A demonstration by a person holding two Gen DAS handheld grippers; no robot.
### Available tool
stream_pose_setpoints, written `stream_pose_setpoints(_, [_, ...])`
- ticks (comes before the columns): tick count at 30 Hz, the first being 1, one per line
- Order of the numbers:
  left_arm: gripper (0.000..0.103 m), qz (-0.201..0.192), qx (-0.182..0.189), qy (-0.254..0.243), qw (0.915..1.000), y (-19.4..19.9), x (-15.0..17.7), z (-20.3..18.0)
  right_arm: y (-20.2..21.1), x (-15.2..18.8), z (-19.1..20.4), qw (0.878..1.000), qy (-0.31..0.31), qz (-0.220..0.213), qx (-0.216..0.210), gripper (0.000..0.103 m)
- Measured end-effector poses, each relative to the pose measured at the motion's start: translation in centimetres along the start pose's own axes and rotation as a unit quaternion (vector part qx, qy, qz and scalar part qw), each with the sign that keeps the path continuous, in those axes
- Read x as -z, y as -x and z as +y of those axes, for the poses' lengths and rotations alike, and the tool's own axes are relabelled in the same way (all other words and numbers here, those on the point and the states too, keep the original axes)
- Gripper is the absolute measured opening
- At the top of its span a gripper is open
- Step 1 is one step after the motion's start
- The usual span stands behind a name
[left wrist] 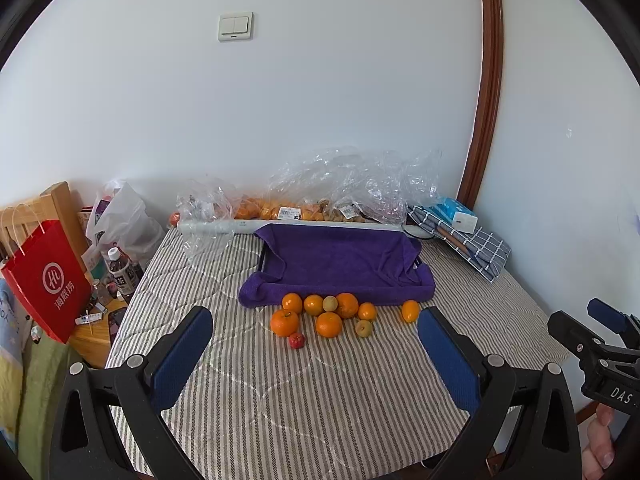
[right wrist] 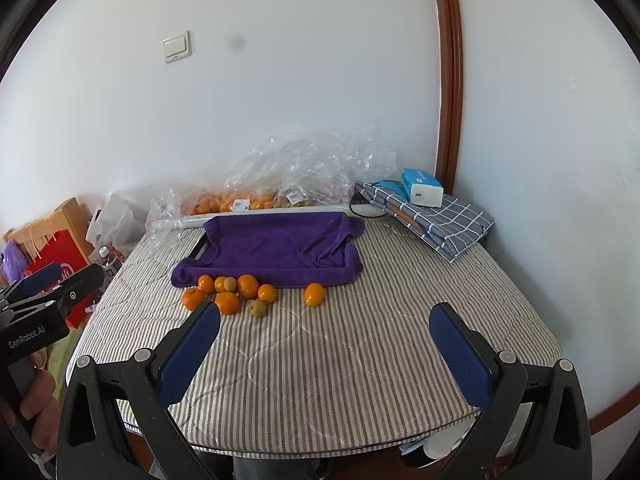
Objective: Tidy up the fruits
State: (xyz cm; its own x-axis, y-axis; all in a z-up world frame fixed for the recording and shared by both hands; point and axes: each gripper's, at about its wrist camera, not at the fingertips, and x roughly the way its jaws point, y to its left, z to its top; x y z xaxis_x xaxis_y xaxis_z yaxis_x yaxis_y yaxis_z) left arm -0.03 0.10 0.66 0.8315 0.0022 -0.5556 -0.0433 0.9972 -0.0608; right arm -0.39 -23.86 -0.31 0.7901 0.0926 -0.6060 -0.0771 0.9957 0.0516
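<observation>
1. Purple terry towel [left wrist: 340,264] drapes a shallow tray on the striped quilted bench [left wrist: 304,396]
2. Round glossy oranges [left wrist: 325,314], two dull greenish fruits and one small red fruit [left wrist: 296,340] cluster at the towel's front edge
3. Left tongs [left wrist: 316,356] and right tongs [right wrist: 326,354], blue textured pads, both spread wide, gripping nothing

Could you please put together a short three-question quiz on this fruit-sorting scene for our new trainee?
1. True or false: the left gripper is shut on an orange.
2. Where do the loose fruits lie: A) inside the tray, B) on the striped cloth in front of the tray, C) in the red bag?
3. What colour is the towel that lines the tray?

Key: 1. False: both it and the right gripper are open and hold nothing. 2. B. 3. Purple.
</observation>
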Motion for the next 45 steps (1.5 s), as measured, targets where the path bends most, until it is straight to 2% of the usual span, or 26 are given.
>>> stream_pose_setpoints(29, [0.103, 0.001, 0.000, 0.000, 1.0000, 0.0, -0.2, 0.3, -0.1, -0.4, 0.8, 1.000, 0.007, -0.001, -0.003, 0.103])
stream_pose_setpoints(45, [0.103, 0.014, -0.011, 0.000, 0.9998, -4.2, 0.3, 2.2, -4.9, -0.4, 1.5, 1.000, 0.015, 0.015, 0.010, 0.103])
